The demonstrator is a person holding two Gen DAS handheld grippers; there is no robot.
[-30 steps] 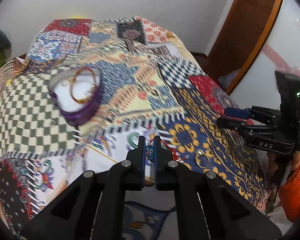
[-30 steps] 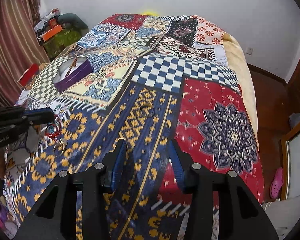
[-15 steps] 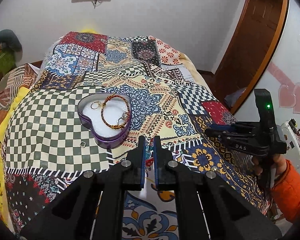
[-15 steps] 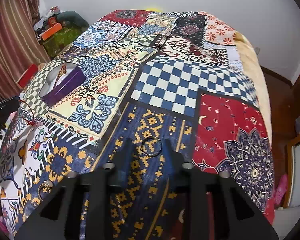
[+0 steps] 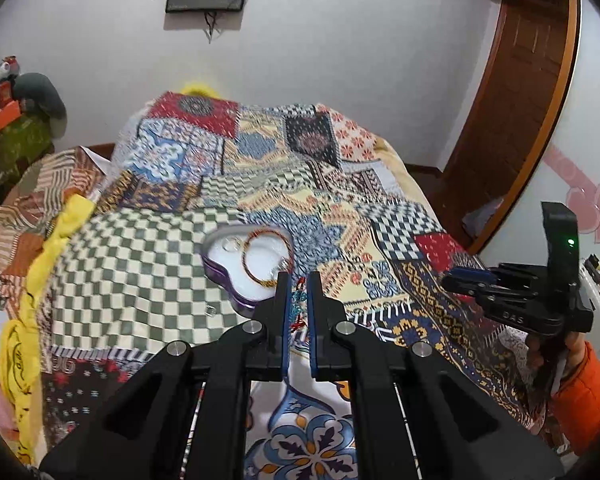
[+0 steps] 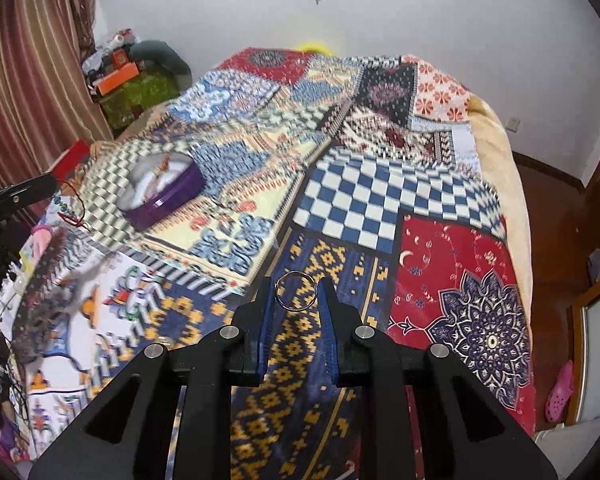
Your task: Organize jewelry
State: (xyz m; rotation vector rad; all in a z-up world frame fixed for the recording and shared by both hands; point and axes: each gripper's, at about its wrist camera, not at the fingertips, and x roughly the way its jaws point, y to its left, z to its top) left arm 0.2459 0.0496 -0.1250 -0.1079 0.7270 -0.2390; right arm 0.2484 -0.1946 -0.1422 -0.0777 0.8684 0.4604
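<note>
My left gripper (image 5: 298, 280) is shut on a red string bracelet with blue beads (image 5: 298, 306), held above the quilt just right of the purple heart-shaped tin (image 5: 240, 276). The tin holds a braided bangle (image 5: 260, 256) and small rings. From the right wrist view the bracelet (image 6: 70, 210) hangs from the left gripper beside the tin (image 6: 160, 196). My right gripper (image 6: 296, 286) is shut on a silver ring (image 6: 295, 291) and holds it by its sides above the blue and yellow patch. The right gripper also shows in the left wrist view (image 5: 466, 276).
A small ring (image 5: 209, 311) lies on the green checked patch near the tin. The patchwork quilt (image 6: 380, 200) covers the whole bed. A dark tangle of jewelry (image 6: 46, 320) lies at the bed's left edge. A cluttered side table (image 6: 128, 76) stands beyond.
My left gripper has lifted the red bracelet off the quilt and carried it toward the tin. My right gripper has moved forward and closed its jaws around the silver ring.
</note>
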